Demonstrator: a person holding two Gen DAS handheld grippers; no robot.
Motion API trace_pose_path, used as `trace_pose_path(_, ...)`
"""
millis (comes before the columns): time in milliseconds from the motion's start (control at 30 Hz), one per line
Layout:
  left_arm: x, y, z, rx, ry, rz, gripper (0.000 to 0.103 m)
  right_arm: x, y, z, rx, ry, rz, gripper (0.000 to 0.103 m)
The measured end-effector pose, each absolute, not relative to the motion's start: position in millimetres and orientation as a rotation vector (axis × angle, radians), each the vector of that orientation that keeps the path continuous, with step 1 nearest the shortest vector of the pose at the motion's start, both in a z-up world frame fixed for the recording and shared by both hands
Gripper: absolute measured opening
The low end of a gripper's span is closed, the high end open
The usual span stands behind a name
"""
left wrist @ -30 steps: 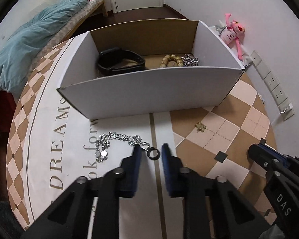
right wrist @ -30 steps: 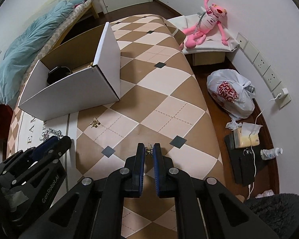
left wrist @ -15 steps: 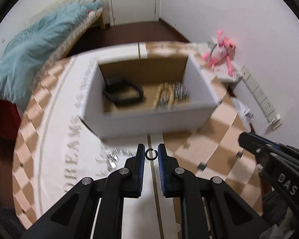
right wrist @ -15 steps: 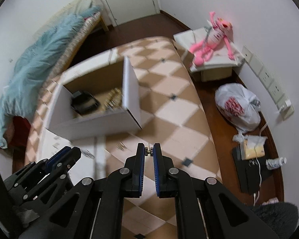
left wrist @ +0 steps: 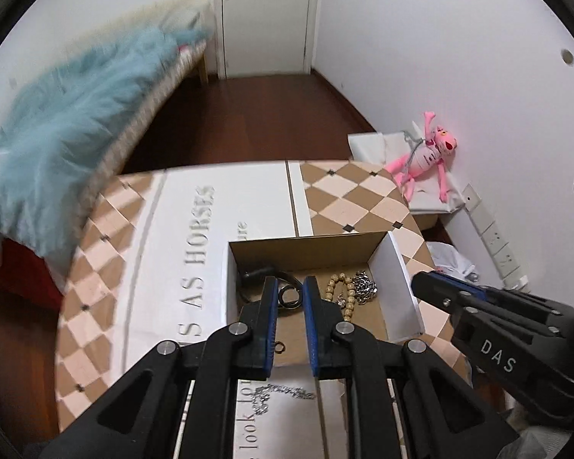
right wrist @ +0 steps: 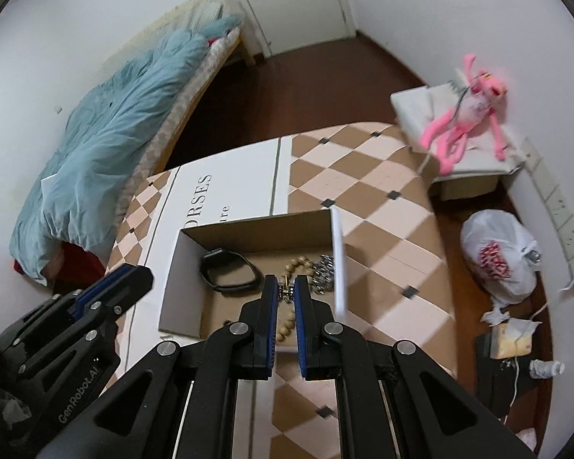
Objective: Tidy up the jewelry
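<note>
My left gripper (left wrist: 290, 293) is shut on a small black ring (left wrist: 290, 297) and holds it above the open cardboard box (left wrist: 401, 290). My right gripper (right wrist: 286, 291) is shut on a small gold earring (right wrist: 286, 290), also above the box (right wrist: 172, 287). Inside the box lie a black band (right wrist: 229, 273), a wooden bead bracelet (right wrist: 296, 264) and a silver chain (right wrist: 323, 271). Another small ring (left wrist: 279, 348) lies on the box floor. A silver chain bracelet (left wrist: 279, 392) lies on the table in front of the box.
The table (right wrist: 382, 229) has a brown and cream checked cloth with lettering. A bed with a blue duvet (right wrist: 114, 145) is to the left. A pink plush toy (right wrist: 467, 114), a white plastic bag (right wrist: 497, 260) and floor clutter are to the right.
Both grippers have risen and moved forward over the box. The left gripper closed on the black ring and lifted it off the table; the right still holds the earring.
</note>
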State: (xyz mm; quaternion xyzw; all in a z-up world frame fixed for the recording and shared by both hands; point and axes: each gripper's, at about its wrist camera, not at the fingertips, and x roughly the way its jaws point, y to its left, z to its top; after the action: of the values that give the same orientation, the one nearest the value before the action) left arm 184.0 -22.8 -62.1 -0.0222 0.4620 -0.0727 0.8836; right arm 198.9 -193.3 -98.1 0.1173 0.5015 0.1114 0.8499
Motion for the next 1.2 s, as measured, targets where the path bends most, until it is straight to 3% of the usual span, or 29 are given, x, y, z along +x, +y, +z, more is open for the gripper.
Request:
trace_pose_path(333,248,-4,-98,-0.165,1.2,-0.208,0.012,267,-174,-132,0.258,1.266,0.316,0.01)
trace_pose_path(400,253,-2,-98,-0.142,1.212,-0.172,0.019,275,-172,-135,0.248,1.286,0.307,0.011)
trace_pose_path(433,255,-1,-99,-0.133,1.214,-0.158,0.038,278,-172,-136,0.249,1.295,0.306,0.015)
trace_pose_path(467,257,1,-97,-0.129,1.21,-0.147,0.061,281,-172,-136,0.253,1.299,0.305,0.029)
trace_pose_path(500,257,3,-95,-0.133,1.201,-0.142,0.069,282,-173,-134,0.258,1.295,0.298,0.04)
trace_pose_path(533,256,6,-92,-0.137,1.188,-0.134,0.073,283,-174,-132,0.26,1.287,0.295,0.041)
trace_pose_path(667,256,15,-88,-0.12,1.17,-0.103,0.075,282,-176,-126,0.236,1.272,0.271,0.041)
trace_pose_path(700,255,16,-88,-0.113,1.169,-0.093,0.078,281,-177,-124,0.221,1.266,0.255,0.041)
trace_pose_path(767,252,20,-88,-0.084,1.159,-0.059,0.094,278,-177,-121,0.19,1.256,0.229,0.041)
trace_pose_path(800,252,21,-87,-0.071,1.151,-0.047,0.095,275,-177,-120,0.161,1.251,0.209,0.044)
trace_pose_path(833,247,22,-86,-0.052,1.137,-0.027,0.095,273,-177,-118,0.129,1.245,0.187,0.047)
trace_pose_path(900,242,25,-86,-0.032,1.116,-0.003,0.096,266,-176,-118,0.066,1.241,0.146,0.073)
trace_pose_path(967,234,26,-86,-0.015,1.098,0.021,0.1,259,-173,-118,-0.003,1.235,0.105,0.092)
trace_pose_path(1200,216,24,-80,0.032,1.05,0.049,0.102,235,-166,-118,-0.065,1.221,0.078,0.097)
